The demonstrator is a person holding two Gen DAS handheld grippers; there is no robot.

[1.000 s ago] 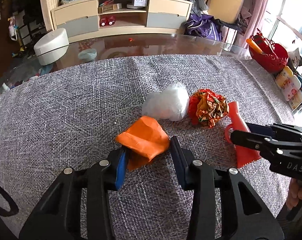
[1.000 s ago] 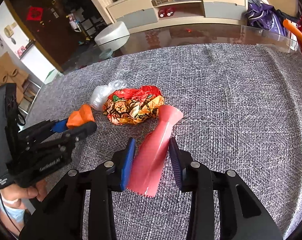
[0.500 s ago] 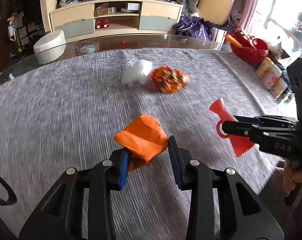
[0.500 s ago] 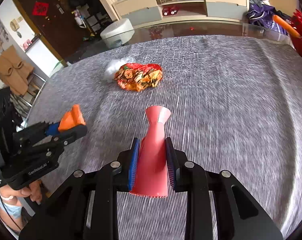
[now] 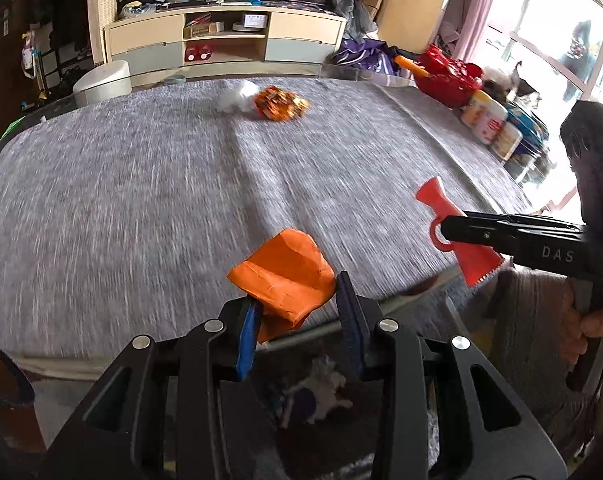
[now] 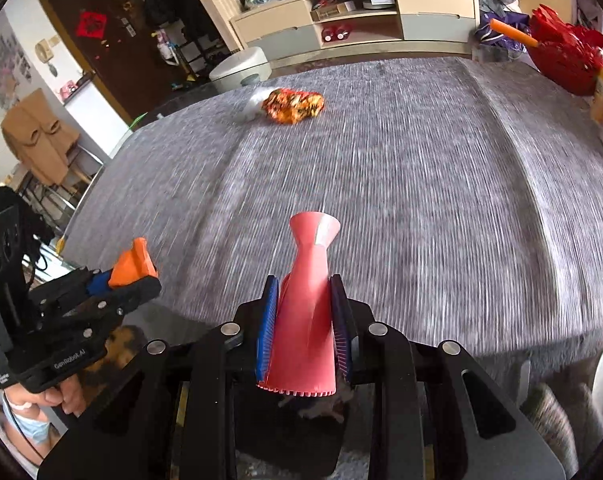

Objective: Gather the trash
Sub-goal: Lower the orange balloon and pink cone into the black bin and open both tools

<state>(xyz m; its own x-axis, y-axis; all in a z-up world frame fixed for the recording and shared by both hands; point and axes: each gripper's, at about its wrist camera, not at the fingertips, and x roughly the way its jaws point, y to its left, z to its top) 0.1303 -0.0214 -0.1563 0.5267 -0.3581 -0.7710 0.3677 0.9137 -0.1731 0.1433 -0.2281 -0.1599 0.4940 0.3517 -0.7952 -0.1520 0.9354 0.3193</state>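
- Gripping a crumpled orange wrapper (image 5: pixel 287 276), the left claw (image 5: pixel 297 316) has its blue pads pinched on the paper and carries it above the near edge of the worktop (image 5: pixel 141 184), clear of the grey cloth.
- Beside it, the right claw (image 6: pixel 304 320) is pressed onto a pink plastic pouch (image 6: pixel 307 308); the pouch stands nearly upright between the pads, flared neck pointing away, serrated end hanging down.
- From the left wrist view that same pouch shows as a red shape at the tip of the right claw, out over the worktop's right corner, with a hand (image 5: pixel 585 328) wrapped round the handle below.
- Below both claws lies the floor past the worktop's edge, with a patterned rug; it is too blurred to say more.
- Farther across the cloth, well apart from both claws, a crumpled orange-and-red foil packet (image 6: pixel 293 105) rests with a white plastic bag (image 5: pixel 237 95) touching its left side.
- At the far right edge stand a red basket (image 6: pixel 565 60) and a row of small tubs (image 5: pixel 489 120).
- Beyond the worktop, a low cabinet (image 5: pixel 225 44) runs along the wall.
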